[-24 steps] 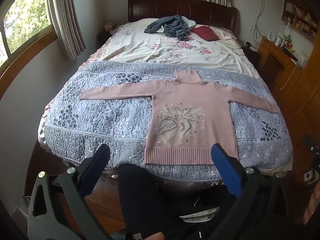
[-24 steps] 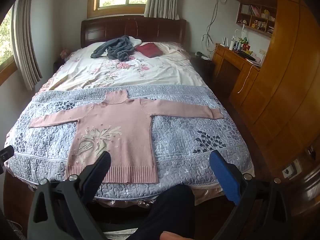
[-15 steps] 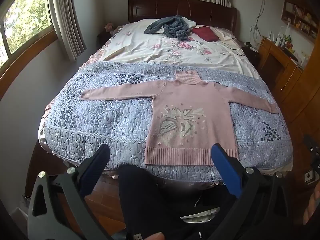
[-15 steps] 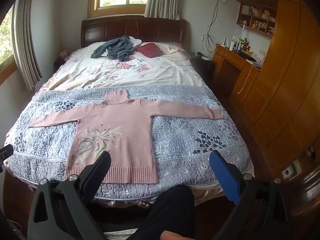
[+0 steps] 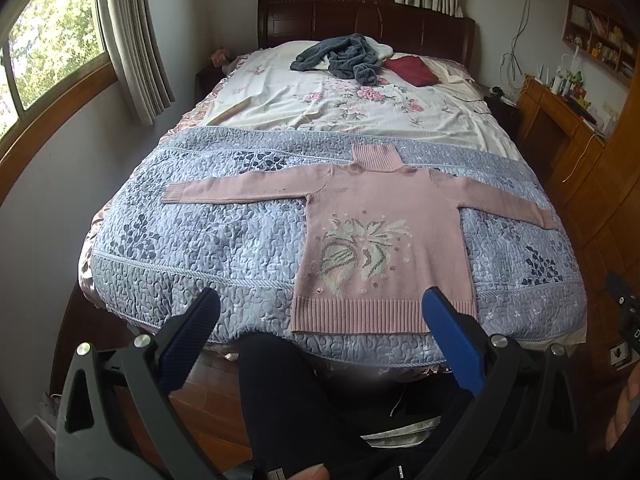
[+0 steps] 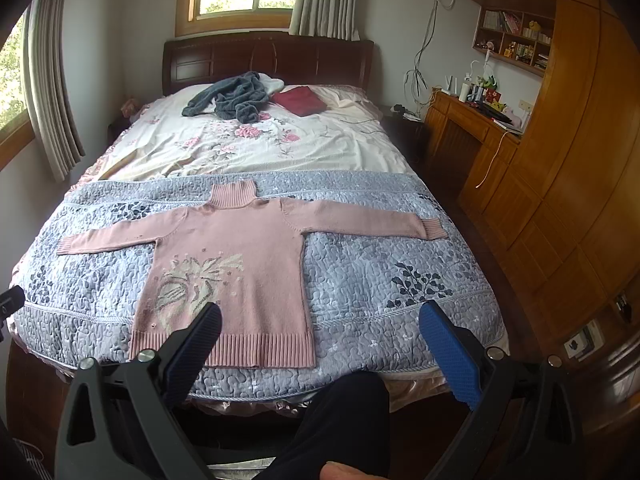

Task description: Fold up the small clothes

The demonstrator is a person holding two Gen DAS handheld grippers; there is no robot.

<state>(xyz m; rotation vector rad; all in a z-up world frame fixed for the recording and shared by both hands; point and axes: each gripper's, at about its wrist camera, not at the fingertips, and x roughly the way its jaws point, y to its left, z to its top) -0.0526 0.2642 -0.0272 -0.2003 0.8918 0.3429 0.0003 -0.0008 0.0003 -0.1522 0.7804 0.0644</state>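
Left wrist view: pink sweater [image 5: 384, 240] lies flat, sleeves spread, on the quilted bed [image 5: 224, 248]. Left hand-held gripper [image 5: 320, 312] and right hand-held gripper [image 6: 320, 320] hang released, empty. Best start: pinch one cuff, fold the sleeve across the chest.

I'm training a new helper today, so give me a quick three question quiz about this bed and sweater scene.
1. True or false: the pink sweater lies flat with both sleeves spread out.
2. What lies under it: A floral sheet, B grey-blue quilt, C bare floor?
3. Is either the left gripper or the right gripper touching any cloth?

Key: 1 true. 2 B. 3 No, both are open and held short of the bed's foot.
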